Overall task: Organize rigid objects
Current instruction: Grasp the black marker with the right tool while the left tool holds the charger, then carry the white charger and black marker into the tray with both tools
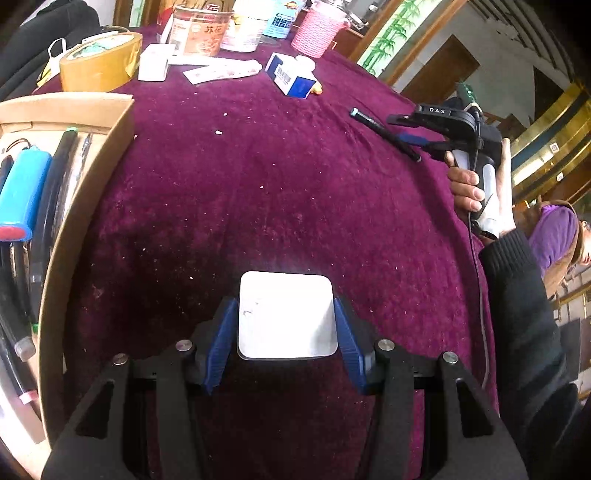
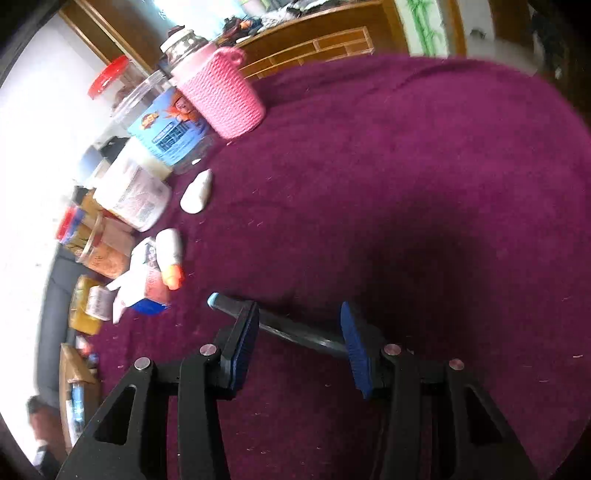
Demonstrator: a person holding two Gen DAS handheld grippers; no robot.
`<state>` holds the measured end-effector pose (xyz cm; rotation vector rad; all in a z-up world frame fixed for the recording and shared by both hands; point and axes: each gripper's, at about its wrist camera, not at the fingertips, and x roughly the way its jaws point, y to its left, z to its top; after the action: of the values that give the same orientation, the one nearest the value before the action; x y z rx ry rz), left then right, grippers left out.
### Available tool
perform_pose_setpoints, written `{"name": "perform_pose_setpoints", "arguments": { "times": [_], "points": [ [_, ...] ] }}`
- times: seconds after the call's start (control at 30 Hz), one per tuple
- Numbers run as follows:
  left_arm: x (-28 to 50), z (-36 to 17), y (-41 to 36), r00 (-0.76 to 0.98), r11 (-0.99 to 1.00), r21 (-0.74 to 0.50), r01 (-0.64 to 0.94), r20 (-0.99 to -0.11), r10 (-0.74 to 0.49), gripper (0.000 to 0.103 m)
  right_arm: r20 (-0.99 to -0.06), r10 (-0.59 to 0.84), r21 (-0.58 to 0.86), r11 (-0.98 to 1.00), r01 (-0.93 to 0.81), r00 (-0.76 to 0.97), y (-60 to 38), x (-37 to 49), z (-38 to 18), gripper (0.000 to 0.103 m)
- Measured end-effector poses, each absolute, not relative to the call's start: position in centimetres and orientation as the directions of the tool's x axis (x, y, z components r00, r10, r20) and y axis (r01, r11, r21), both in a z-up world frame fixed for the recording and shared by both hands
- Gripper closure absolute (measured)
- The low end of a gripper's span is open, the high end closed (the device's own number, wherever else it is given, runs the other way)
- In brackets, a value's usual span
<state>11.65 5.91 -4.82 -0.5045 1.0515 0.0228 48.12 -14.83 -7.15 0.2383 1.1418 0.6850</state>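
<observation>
My left gripper (image 1: 286,314) is shut on a white square block (image 1: 286,315), held low over the purple tablecloth (image 1: 258,184). A cardboard box (image 1: 70,206) with pens and a blue cylinder stands to its left. My right gripper (image 2: 297,325) is open, its pads (image 2: 245,332) straddling a black pen (image 2: 295,328) with a light blue tip that lies on the cloth. The same pen (image 1: 384,133) and right gripper (image 1: 424,138) show at the right in the left wrist view.
At the table's far side lie a tape roll (image 1: 99,61), a white box (image 1: 153,62), a blue-white carton (image 1: 291,75), jars (image 1: 199,31) and a pink knitted cup (image 2: 225,96). A white pebble-like piece (image 2: 197,194) and an orange-capped tube (image 2: 170,254) lie nearby.
</observation>
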Motion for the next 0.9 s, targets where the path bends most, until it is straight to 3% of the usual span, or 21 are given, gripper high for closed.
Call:
{"name": "perform_pose_setpoints", "arguments": {
  "times": [0.17, 0.33, 0.43, 0.47, 0.67, 0.9],
  "points": [
    [11.8, -4.8, 6.2, 0.502, 0.876, -0.412, -0.25, -0.829, -0.247, 0.052, -0.803, 0.552, 0.36, 0.75, -0.555, 0.226, -12.2, 43.6, -6.8, 0.06],
    [11.8, -4.8, 6.0, 0.494, 0.873, -0.423, -0.243, -0.828, -0.263, 0.052, -0.842, 0.462, 0.214, 0.761, -0.613, 0.279, -10.7, 40.9, -6.7, 0.057],
    [11.7, -4.7, 5.6, 0.5, 0.878, -0.414, -0.243, -0.828, -0.252, 0.052, -0.846, 0.378, 0.082, 0.789, -0.608, 0.376, -10.4, 38.8, -6.8, 0.082],
    [11.5, -4.6, 5.5, 0.504, 0.879, -0.412, -0.242, -0.827, -0.249, 0.052, -0.845, 0.38, 0.085, 0.789, -0.609, 0.375, -10.9, 38.3, -6.7, 0.089],
    [10.2, -2.7, 5.0, 0.532, 0.882, -0.415, -0.223, -0.81, -0.247, 0.052, -0.877, 0.32, 0.076, 0.828, -0.556, 0.357, -10.7, 32.3, -6.0, 0.09],
    [6.0, 1.0, 5.7, 0.608, 0.875, -0.441, -0.202, -0.757, -0.24, 0.052, -0.808, 0.493, 0.251, 0.784, -0.568, 0.323, -11.1, 22.9, -3.2, 0.09]
  ]
}}
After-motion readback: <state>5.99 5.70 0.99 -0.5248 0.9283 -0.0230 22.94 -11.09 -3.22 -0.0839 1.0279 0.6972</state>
